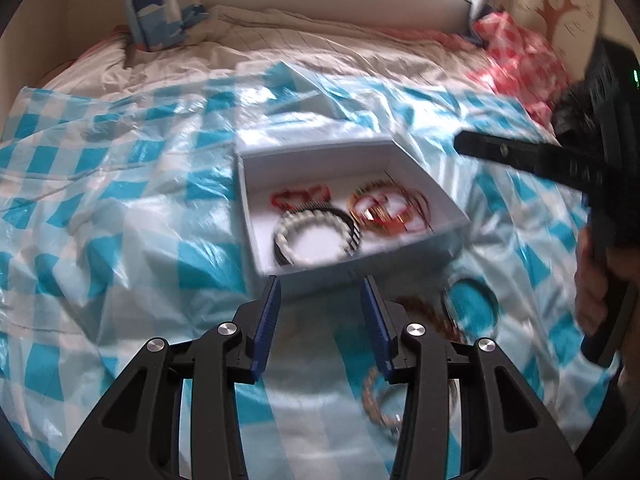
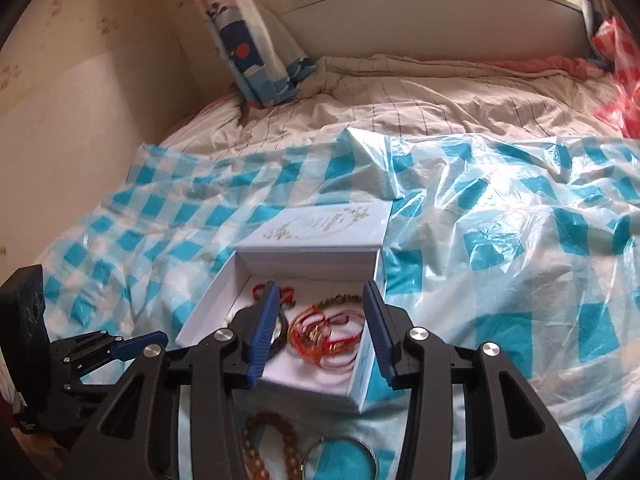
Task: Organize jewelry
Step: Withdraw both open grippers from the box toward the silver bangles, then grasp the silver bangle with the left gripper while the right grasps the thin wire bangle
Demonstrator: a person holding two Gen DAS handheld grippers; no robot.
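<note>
A white open box [image 1: 256, 184] [image 2: 208, 312] lies on the blue-checked plastic sheet. In it lie a black-and-white bracelet [image 1: 316, 236], a red bracelet [image 1: 300, 198] [image 2: 286, 294] and several red-gold bangles [image 1: 390, 210] [image 2: 326, 334]. My left gripper [image 1: 322, 300] is open and empty, just before the box's near wall. My right gripper [image 2: 320, 312] is open and empty, above the box's near part. Loose on the sheet near the box lie a brown bead bracelet [image 2: 272, 446] [image 1: 378, 400] and a thin ring bangle [image 2: 340, 458] [image 1: 472, 306].
The box lid [image 2: 320, 226] lies behind the box. The bed has a beige striped cover [image 2: 440, 100], a blue patterned curtain [image 2: 248, 48] at the back left, a red-checked bag [image 1: 516, 60] at the right. The right gripper's body [image 1: 560, 168] reaches in from the right.
</note>
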